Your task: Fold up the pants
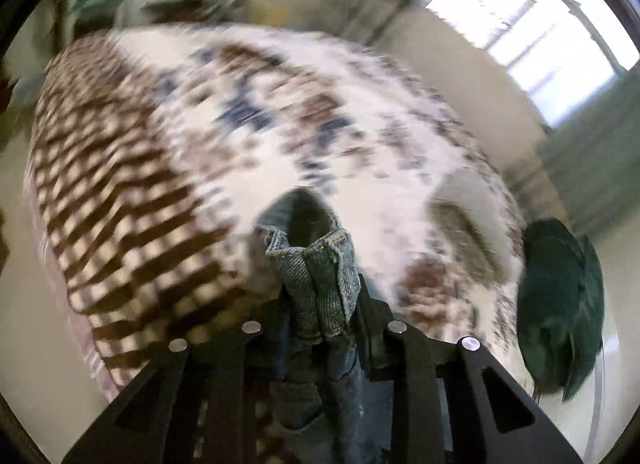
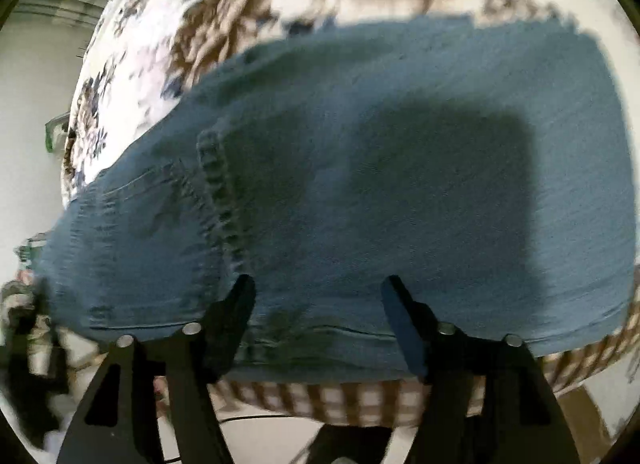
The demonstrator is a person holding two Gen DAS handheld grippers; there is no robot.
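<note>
Two grippers: one black two-finger gripper in each hand, both over a bed.
Left gripper (image 1: 320,304): clenched on a bunched fold of blue denim pants (image 1: 316,276); the cloth stands up between the black fingers (image 1: 374,328) and more of it hangs below them toward 6 o'clock.
Denim in the left wrist view: a hemmed, stitched edge curls open at the top of the bunch, at about 12 o'clock from the fingertips.
Right gripper (image 2: 318,292): released, jaws spread wide, nothing pinched; both fingers (image 2: 236,312) hang over the near edge of the pants.
Pants in the right wrist view (image 2: 400,184): spread flat across the bed, filling the middle of the view; a ribbed seam runs from about 10 o'clock down toward the left fingertip; a dark shadow lies on the cloth at about 1 o'clock from the gripper.
Bedspread (image 1: 360,112): white with brown and blue flowers, and a brown-and-white checked border (image 1: 120,204) at 9 o'clock in the left wrist view.
Dark green rounded thing (image 1: 560,312): at 3 o'clock, beside the bed; too blurred to identify.
Window (image 1: 532,24): bright, at 1 o'clock.
Sharpness: both views are motion-blurred.
</note>
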